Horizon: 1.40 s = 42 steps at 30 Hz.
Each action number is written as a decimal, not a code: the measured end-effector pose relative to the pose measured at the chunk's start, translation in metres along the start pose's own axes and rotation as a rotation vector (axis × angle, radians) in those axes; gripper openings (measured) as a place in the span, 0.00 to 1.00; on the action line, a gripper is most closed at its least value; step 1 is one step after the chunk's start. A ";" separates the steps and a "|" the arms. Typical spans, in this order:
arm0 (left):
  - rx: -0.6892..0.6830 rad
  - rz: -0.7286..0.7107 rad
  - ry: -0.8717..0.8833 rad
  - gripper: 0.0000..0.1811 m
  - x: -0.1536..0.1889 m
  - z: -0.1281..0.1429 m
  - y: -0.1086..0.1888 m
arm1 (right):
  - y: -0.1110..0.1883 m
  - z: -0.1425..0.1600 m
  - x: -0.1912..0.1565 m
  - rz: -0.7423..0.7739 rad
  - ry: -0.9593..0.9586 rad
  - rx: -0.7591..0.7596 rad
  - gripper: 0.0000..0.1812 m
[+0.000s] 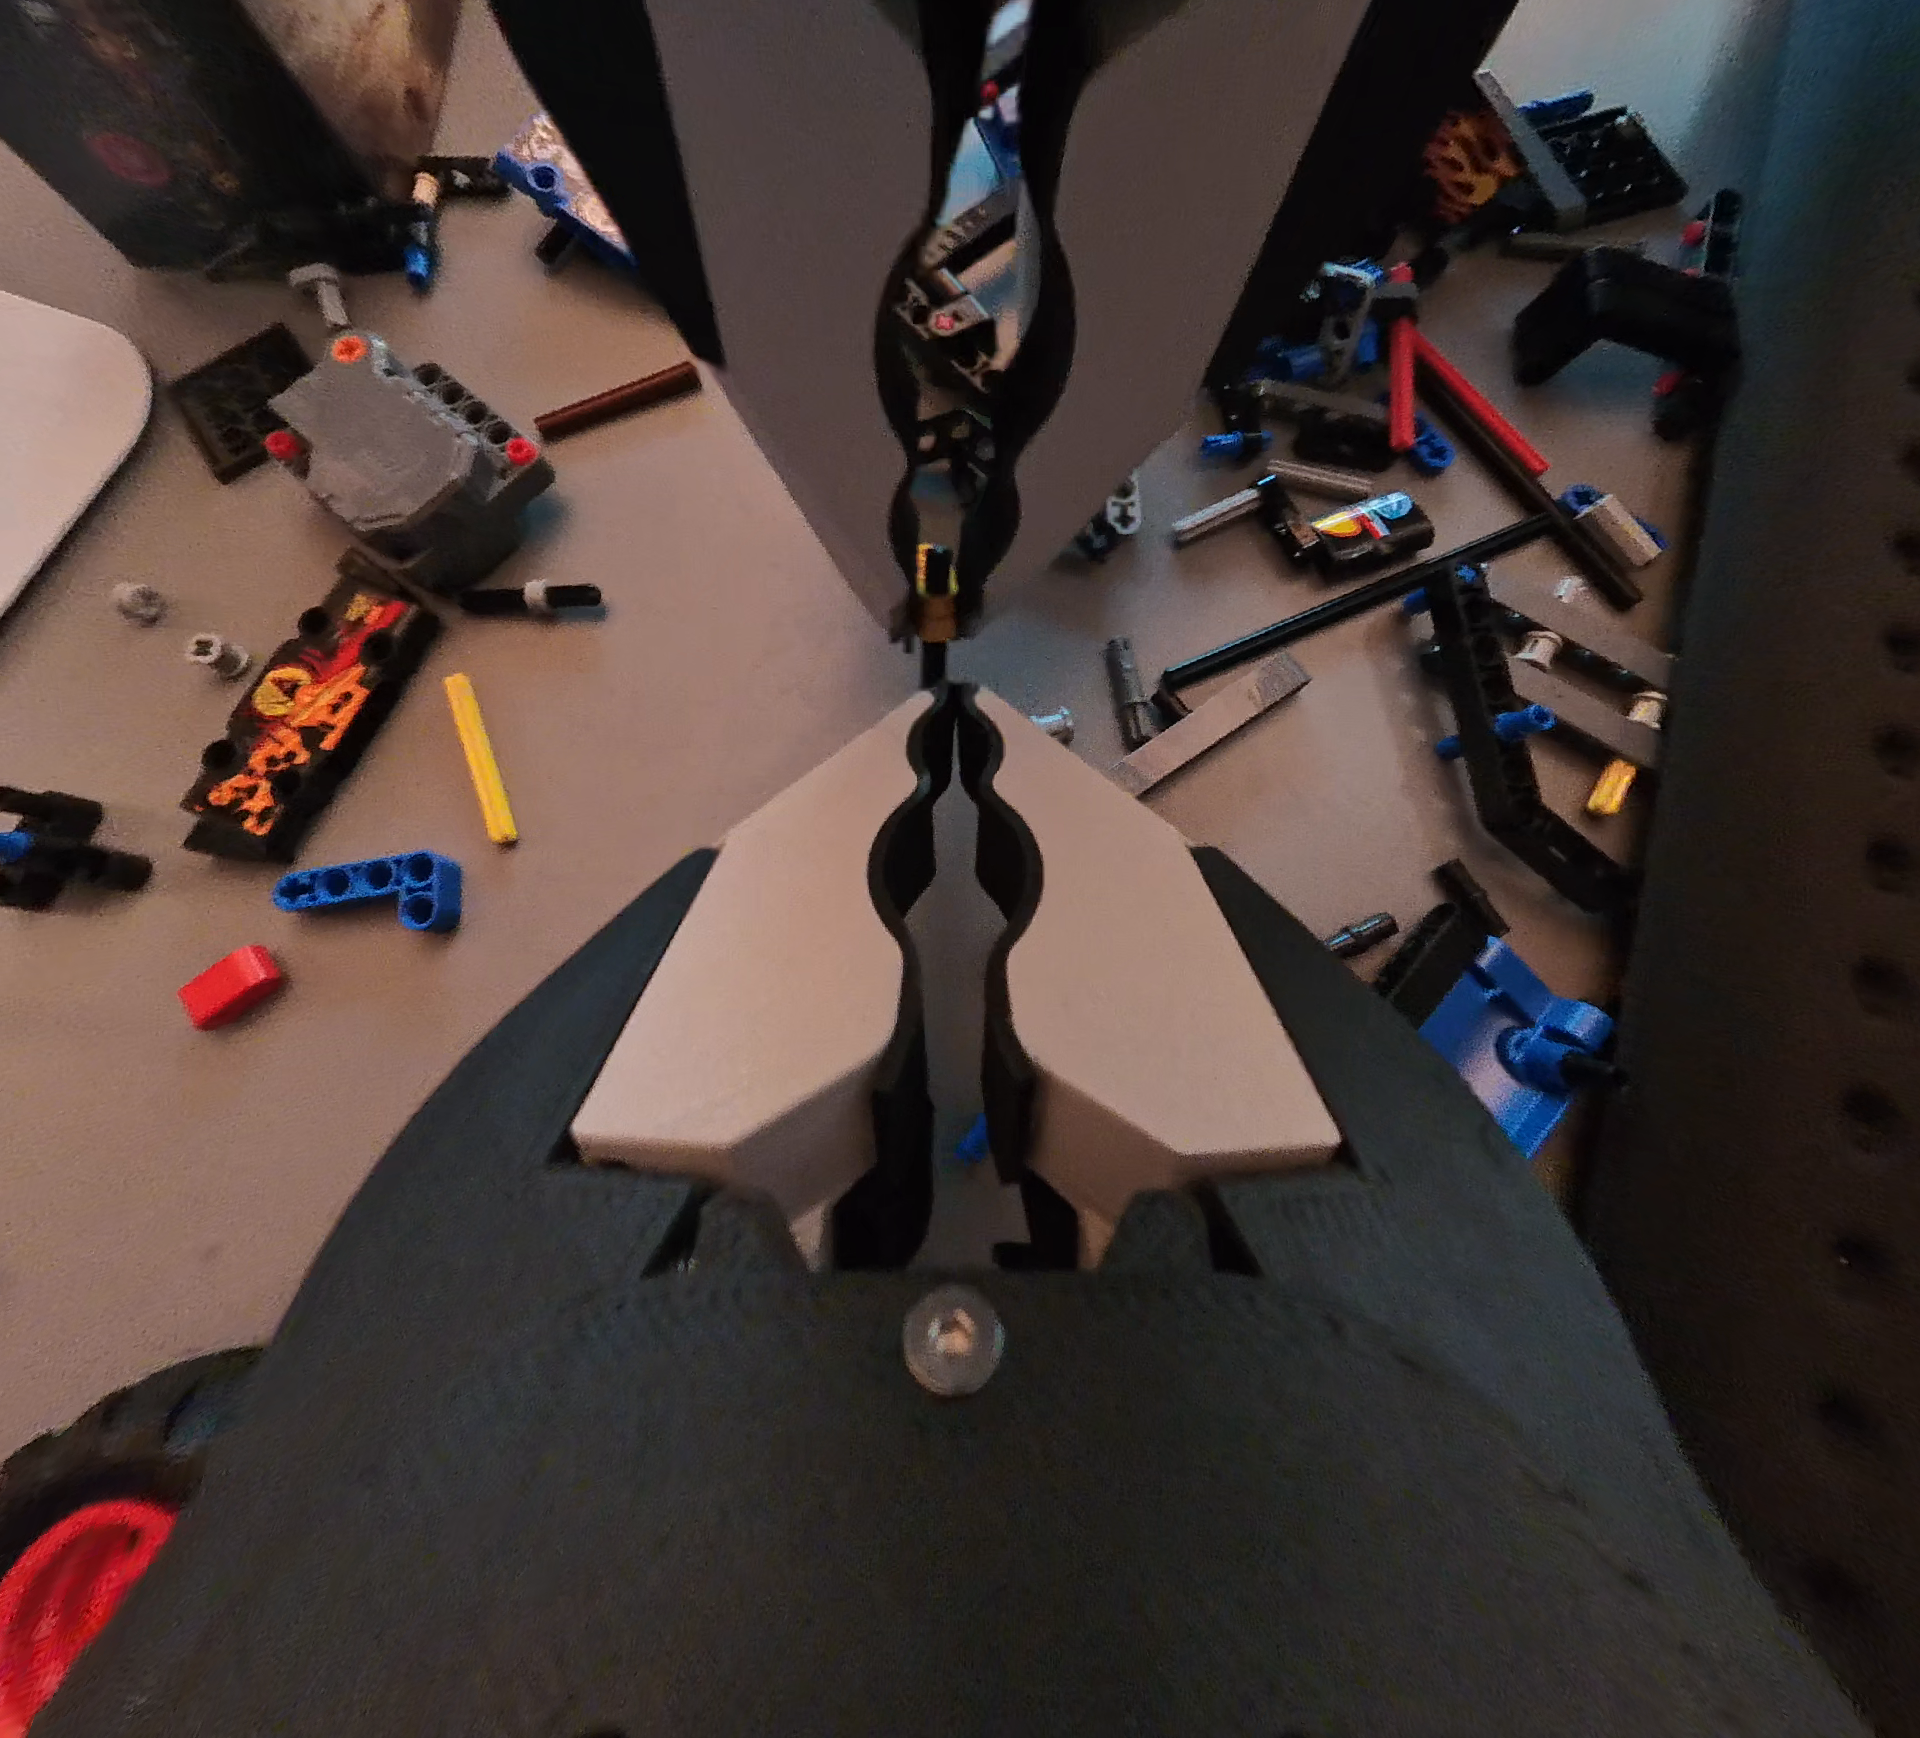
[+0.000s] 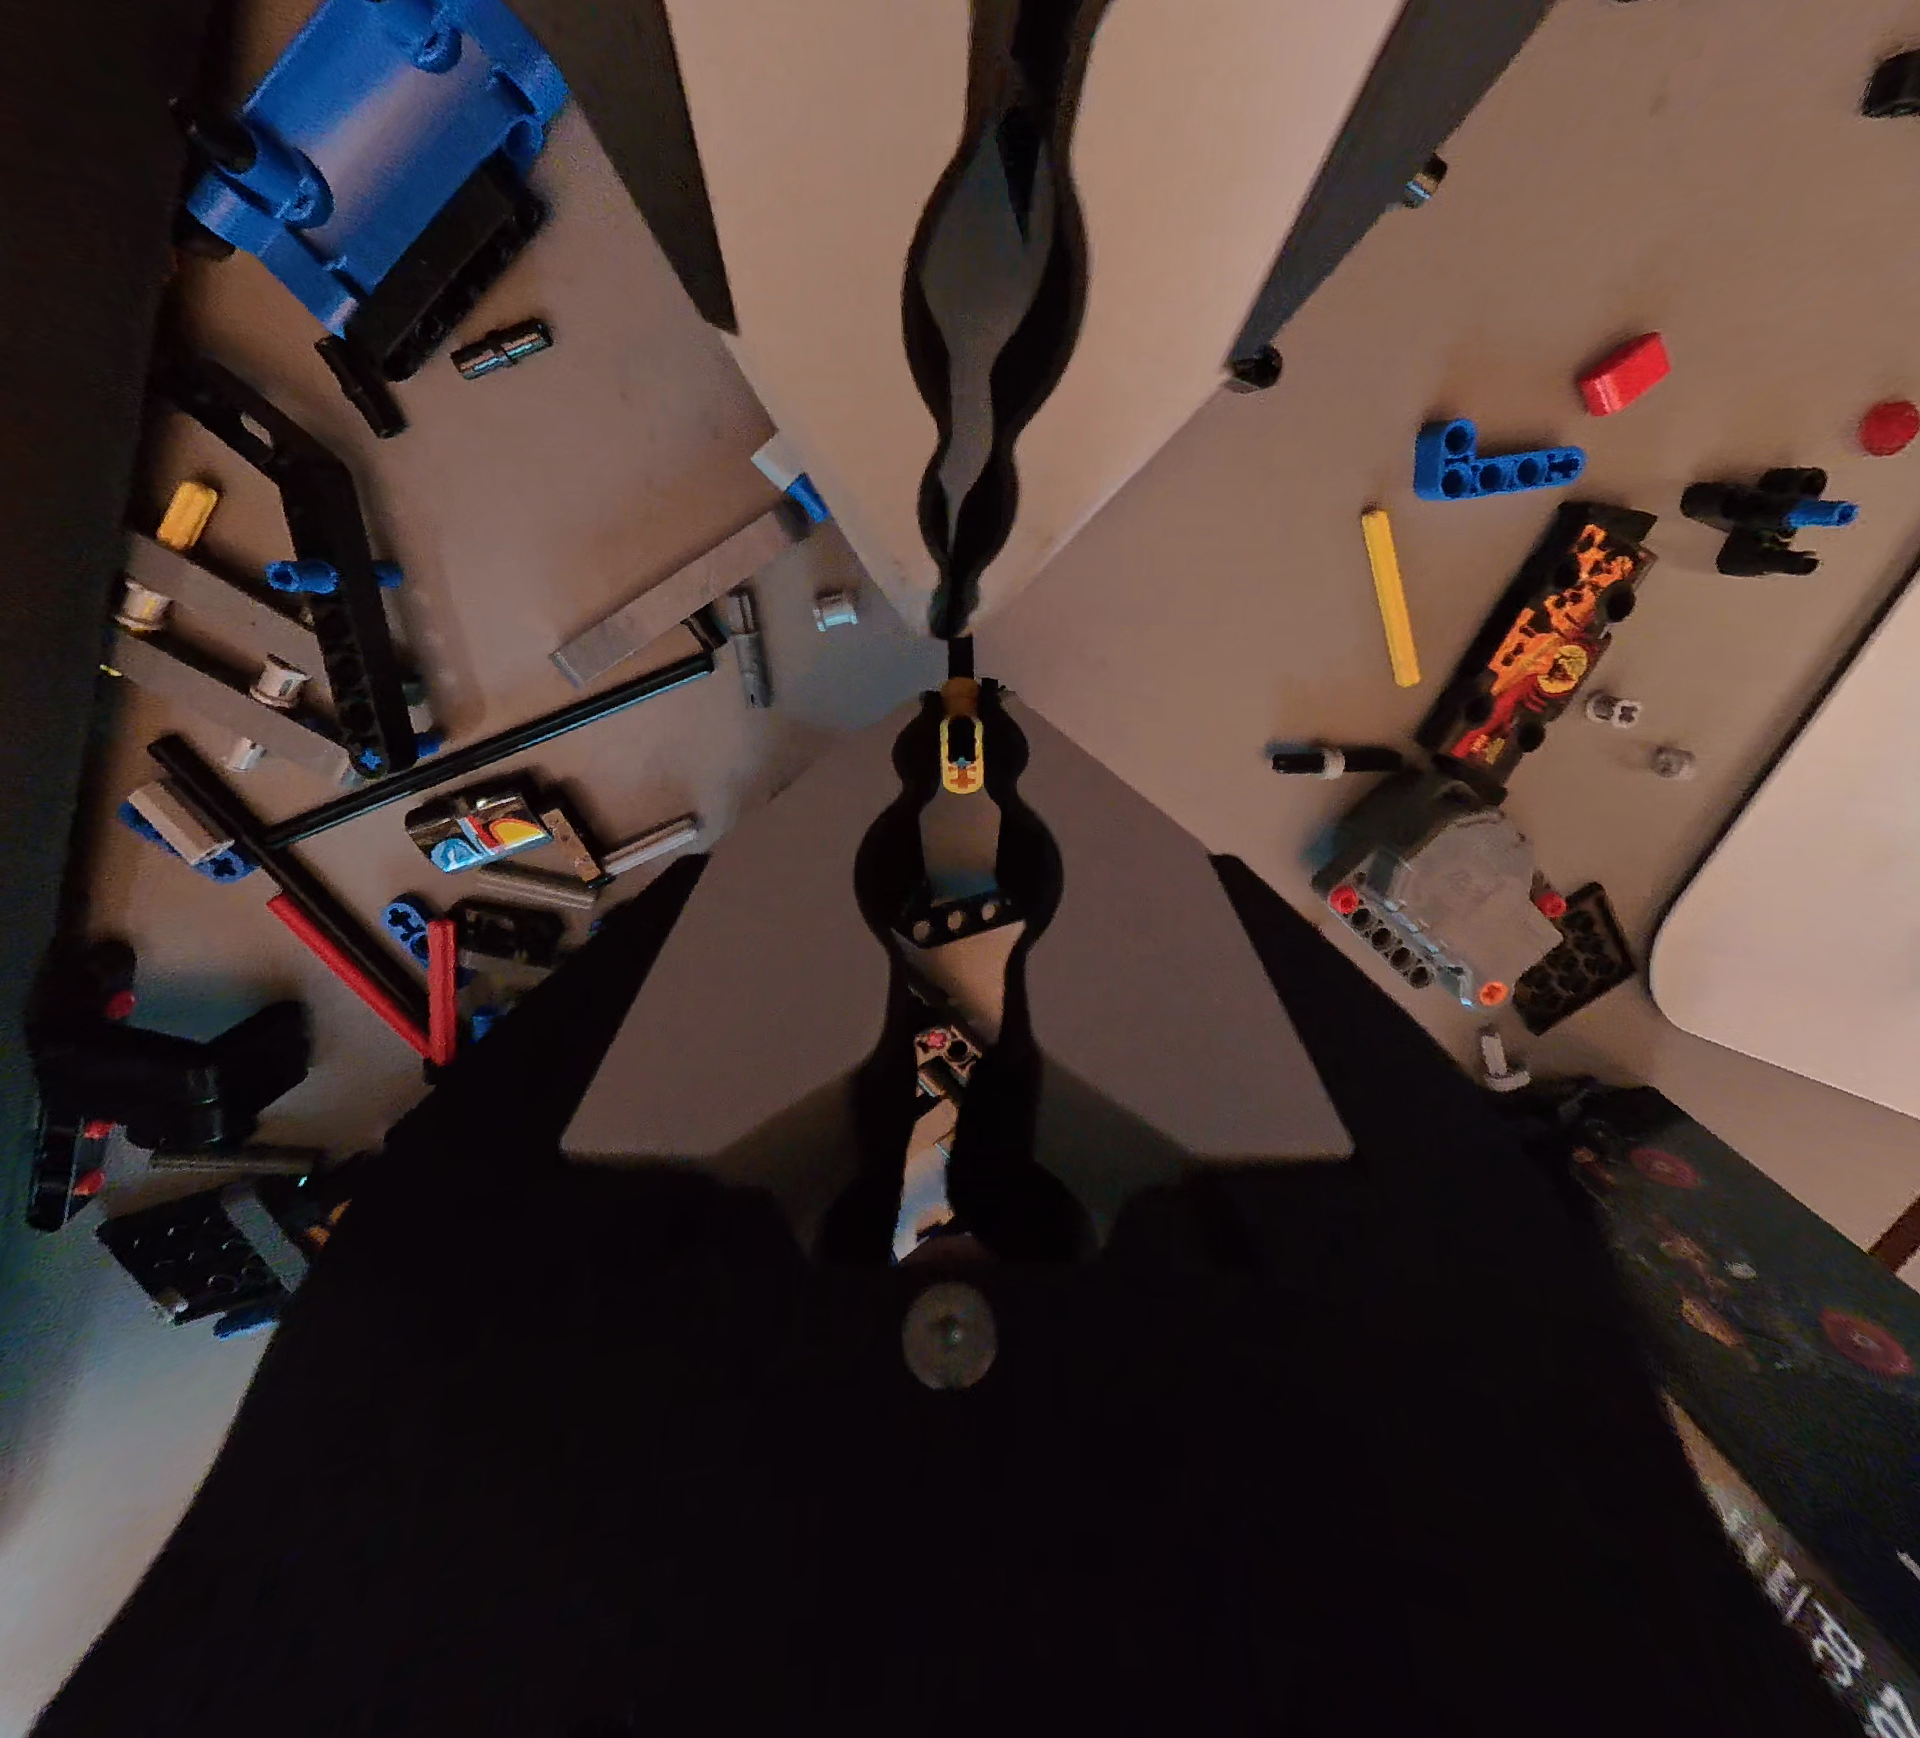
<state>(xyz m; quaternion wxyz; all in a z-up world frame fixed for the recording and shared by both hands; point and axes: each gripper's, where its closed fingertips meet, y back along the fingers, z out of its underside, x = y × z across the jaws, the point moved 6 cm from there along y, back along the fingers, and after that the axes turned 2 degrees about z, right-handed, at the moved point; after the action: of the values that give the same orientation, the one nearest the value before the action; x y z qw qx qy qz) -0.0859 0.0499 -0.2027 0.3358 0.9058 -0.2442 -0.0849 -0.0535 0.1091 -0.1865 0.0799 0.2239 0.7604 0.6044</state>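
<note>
My two grippers meet tip to tip above a grey table (image 1: 675, 753) strewn with building-toy parts. My right gripper (image 2: 961, 701) is shut on a small yellow connector (image 2: 961, 769), which sits between its pads just behind the tips. A short black axle (image 2: 959, 654) sticks out of the connector toward my left gripper (image 2: 951, 623). In the left wrist view my left gripper (image 1: 943, 696) is shut, and the black axle (image 1: 932, 662) ends right at its closed tips. The right gripper (image 1: 935, 623) holds the connector (image 1: 935, 613) opposite. I cannot tell whether the axle's end is pinched.
On the table lie a yellow axle (image 1: 480, 758), a blue L-shaped beam (image 1: 374, 888), a red piece (image 1: 231, 985), a grey block (image 1: 416, 441), a flame-printed black panel (image 1: 301, 712) and a long black rod (image 1: 1351, 608). A box (image 1: 156, 26) stands behind. My two grippers' fingertips are within a few centimetres of each other.
</note>
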 end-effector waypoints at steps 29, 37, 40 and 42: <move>-0.064 -0.058 -0.132 0.00 0.005 -0.001 -0.025 | -0.002 0.014 -0.010 0.006 -0.121 0.195 0.03; -0.060 -0.053 -0.116 0.00 0.005 0.000 -0.025 | -0.003 0.009 -0.010 -0.010 -0.064 0.108 0.02; -0.059 -0.056 -0.125 0.00 0.005 0.000 -0.024 | -0.003 0.009 -0.010 -0.004 -0.062 0.109 0.02; -0.059 -0.052 -0.116 0.00 0.005 0.000 -0.024 | -0.004 0.010 -0.010 -0.006 -0.064 0.110 0.03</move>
<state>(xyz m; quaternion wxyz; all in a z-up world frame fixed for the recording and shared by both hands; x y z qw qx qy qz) -0.0723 0.0638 -0.2183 0.3453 0.8950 -0.2371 -0.1532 -0.0416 0.1125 -0.1940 0.0935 0.2446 0.7903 0.5540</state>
